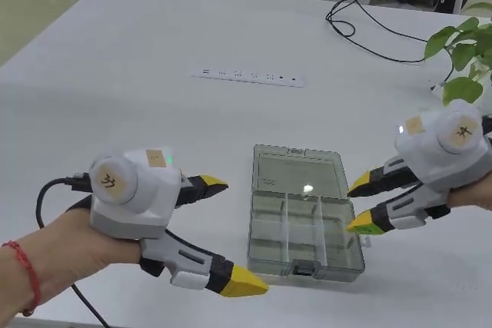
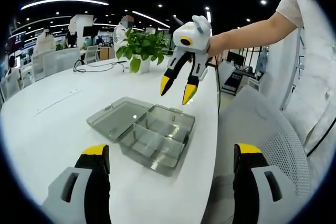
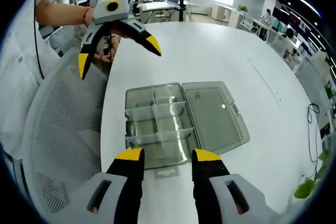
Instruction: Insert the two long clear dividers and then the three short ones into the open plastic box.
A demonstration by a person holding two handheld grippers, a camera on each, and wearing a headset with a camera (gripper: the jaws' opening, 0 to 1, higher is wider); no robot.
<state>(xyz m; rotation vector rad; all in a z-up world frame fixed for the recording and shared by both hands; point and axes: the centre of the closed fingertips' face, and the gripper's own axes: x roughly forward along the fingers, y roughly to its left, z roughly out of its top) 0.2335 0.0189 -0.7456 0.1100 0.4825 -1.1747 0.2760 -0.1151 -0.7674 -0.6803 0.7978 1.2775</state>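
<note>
- The open plastic box (image 1: 338,273) sits near the front edge of the white table (image 1: 138,51), just ahead of me and between my two grippers.
- Its lid (image 1: 300,174) lies flat on the table on the far side, which leaves the tray fully open from above.
- Clear dividers (image 3: 157,107) stand upright inside the tray and cross each other to form small compartments. Because they are see-through, I cannot count them with certainty or tell whether any is missing.
- My left gripper (image 1: 229,233) hovers off the left side of the box, above the table near the front edge. Its yellow-tipped jaws are spread wide and have hold of nothing.
- My right gripper (image 1: 360,203) hovers just beside the right side of the box, tips pointing at it. Its jaws are parted a moderate way and are also empty.
- I judge that both grippers flank the box without touching it, either to check the fit or because the inserting is about done.
- Toward the far edge lies a white power strip (image 1: 247,76). A black cable (image 1: 361,32) loops near the far right corner, beside a green plant (image 1: 465,55). All three are well clear of the work.
</note>
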